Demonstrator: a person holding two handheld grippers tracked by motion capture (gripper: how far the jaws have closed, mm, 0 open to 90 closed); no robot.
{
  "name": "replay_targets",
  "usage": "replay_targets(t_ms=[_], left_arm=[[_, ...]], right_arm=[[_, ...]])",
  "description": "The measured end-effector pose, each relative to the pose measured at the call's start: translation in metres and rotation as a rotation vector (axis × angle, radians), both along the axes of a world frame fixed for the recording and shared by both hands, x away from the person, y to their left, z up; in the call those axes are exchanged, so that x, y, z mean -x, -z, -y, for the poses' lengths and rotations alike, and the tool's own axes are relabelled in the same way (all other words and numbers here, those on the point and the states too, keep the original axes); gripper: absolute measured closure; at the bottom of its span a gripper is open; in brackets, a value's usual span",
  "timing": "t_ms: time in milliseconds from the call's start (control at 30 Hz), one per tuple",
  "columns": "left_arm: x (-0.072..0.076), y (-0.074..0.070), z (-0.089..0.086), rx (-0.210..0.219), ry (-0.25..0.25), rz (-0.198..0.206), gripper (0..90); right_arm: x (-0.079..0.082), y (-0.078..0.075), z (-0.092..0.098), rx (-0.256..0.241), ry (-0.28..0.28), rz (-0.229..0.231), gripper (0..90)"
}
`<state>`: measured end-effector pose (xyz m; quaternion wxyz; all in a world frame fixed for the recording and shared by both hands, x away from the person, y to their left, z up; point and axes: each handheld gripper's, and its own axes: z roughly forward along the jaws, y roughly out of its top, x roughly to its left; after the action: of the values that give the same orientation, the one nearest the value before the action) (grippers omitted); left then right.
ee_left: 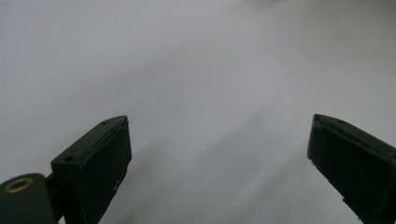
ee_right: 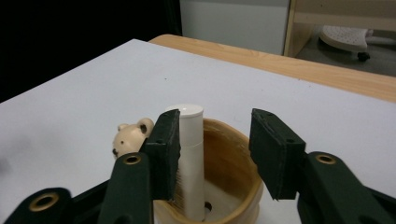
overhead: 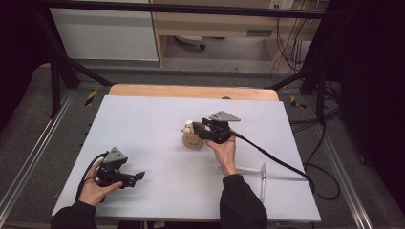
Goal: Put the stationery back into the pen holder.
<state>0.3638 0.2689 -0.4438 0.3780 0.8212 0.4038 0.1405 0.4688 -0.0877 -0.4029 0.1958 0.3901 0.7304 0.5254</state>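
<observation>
The right hand-held gripper (ee_right: 212, 154) hovers with jaws apart over a tan wooden cup with a bear-head ornament (ee_right: 229, 186), beside the white cylindrical tube (ee_right: 191, 158) standing inside it. Releasing or grasping the tube seems in hand; next comes a straight lift. The left hand-held gripper (ee_left: 219, 163) rests open, well apart, on the pale grey tabletop (overhead: 157, 124). Beyond lie shelving and cables.
</observation>
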Motion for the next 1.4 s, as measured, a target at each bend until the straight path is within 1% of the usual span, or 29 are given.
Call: replay_targets(t_ms=[100, 233, 300, 400, 433, 533, 667, 733, 800, 867, 933, 1000, 1067, 1100, 1233, 1333, 1400], left_arm=[[0.0, 0.0, 0.0, -0.001, -0.001, -0.002, 6.2], [0.0, 0.0, 0.0, 0.0, -0.002, -0.003, 5.8], [0.0, 0.0, 0.0, 0.0, -0.003, -0.004, 5.6], [0.0, 0.0, 0.0, 0.001, -0.005, -0.004, 5.2], [0.0, 0.0, 0.0, 0.002, -0.005, -0.005, 5.2], [0.0, 0.0, 0.001, 0.0, -0.002, -0.006, 5.2], [0.0, 0.001, 0.002, -0.003, 0.002, -0.012, 4.9], [0.0, 0.001, 0.003, -0.002, 0.005, -0.013, 4.7], [0.0, 0.001, 0.003, -0.003, 0.006, -0.013, 4.5], [0.0, 0.001, 0.003, -0.002, 0.006, -0.012, 4.5], [0.0, 0.001, 0.004, -0.002, 0.004, -0.014, 4.5], [0.0, 0.001, 0.004, -0.007, 0.006, -0.015, 4.5], [0.0, 0.001, 0.004, -0.008, 0.008, -0.017, 4.5], [0.0, 0.001, 0.004, -0.008, 0.009, -0.015, 4.5], [0.0, 0.001, 0.006, -0.006, 0.009, -0.016, 4.5], [0.0, 0.002, 0.006, -0.009, 0.013, -0.015, 4.5], [0.0, 0.002, 0.006, -0.008, 0.015, -0.015, 4.5]], right_arm=[[0.006, -0.011, 0.006, 0.021, -0.008, 0.007, 45.7], [0.013, -0.024, 0.016, 0.056, -0.016, -0.009, 35.4], [0.017, -0.028, 0.02, 0.072, -0.026, -0.017, 29.9], [0.023, -0.033, 0.026, 0.111, -0.05, -0.033, 22.1], [0.025, -0.034, 0.028, 0.123, -0.06, -0.036, 20.3], [0.03, -0.034, 0.035, 0.134, -0.084, -0.063, 15.7], [0.038, -0.029, 0.048, 0.163, -0.11, -0.107, 9.9], [0.041, -0.025, 0.054, 0.173, -0.124, -0.139, 7.0], [0.044, -0.022, 0.059, 0.188, -0.134, -0.169, 5.2], [0.047, -0.019, 0.066, 0.208, -0.144, -0.168, 4.3], [0.051, -0.015, 0.073, 0.212, -0.181, -0.169, 3.1], [0.055, -0.013, 0.08, 0.213, -0.204, -0.167, 3.7], [0.057, -0.011, 0.086, 0.206, -0.223, -0.175, 3.5], [0.059, -0.01, 0.089, 0.212, -0.235, -0.182, 3.6], [0.062, -0.007, 0.095, 0.252, -0.271, -0.198, 6.1], [0.063, -0.005, 0.099, 0.284, -0.304, -0.202, 9.4], [0.063, -0.004, 0.1, 0.311, -0.315, -0.203, 11.2]])
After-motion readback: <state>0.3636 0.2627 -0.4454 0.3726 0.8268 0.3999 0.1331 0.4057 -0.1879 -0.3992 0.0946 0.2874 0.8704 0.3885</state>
